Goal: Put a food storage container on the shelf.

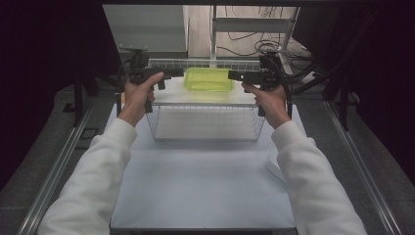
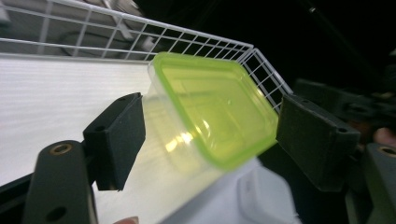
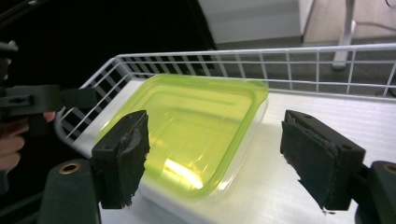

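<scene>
The left gripper point(image 1: 180, 72) hangs at the nine o'clock side of the green-lidded plastic container point(image 1: 208, 79), its jaws spread wide with nothing pressed between them, and the right gripper point(image 1: 232, 75) faces it from the three o'clock side, equally agape. The container sits in the white wire basket point(image 1: 203, 131), toward its twelve o'clock end, on the basket's pale floor. From the left gripper view the container point(image 2: 210, 112) lies beyond the black pads point(image 2: 119, 137), untouched; the right gripper view shows it point(image 3: 187, 126) likewise.
</scene>
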{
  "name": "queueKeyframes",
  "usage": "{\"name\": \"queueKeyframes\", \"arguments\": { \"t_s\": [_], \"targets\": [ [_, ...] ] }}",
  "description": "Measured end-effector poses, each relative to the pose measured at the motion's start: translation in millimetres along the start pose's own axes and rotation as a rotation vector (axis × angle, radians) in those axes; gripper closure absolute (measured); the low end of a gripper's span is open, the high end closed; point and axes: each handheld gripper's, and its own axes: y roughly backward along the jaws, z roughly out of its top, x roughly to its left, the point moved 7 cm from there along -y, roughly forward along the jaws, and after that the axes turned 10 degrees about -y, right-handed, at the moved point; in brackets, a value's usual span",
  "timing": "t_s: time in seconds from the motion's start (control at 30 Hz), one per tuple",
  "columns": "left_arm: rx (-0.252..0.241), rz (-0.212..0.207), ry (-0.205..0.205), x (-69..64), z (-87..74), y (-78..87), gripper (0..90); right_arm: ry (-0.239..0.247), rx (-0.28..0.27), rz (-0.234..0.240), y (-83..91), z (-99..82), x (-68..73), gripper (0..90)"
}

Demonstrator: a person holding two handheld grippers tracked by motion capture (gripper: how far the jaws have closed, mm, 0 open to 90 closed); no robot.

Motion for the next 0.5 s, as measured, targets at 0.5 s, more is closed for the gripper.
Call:
{"name": "queueKeyframes", "arguments": {
  "t_s": [0.5],
  "targets": [
    [0.056,-0.004,-0.130,-47.7,-116.0,62.4,25.7,0.146,0.054,0.063,80.0,-94.2,-15.6,20.6]
  ]
}}
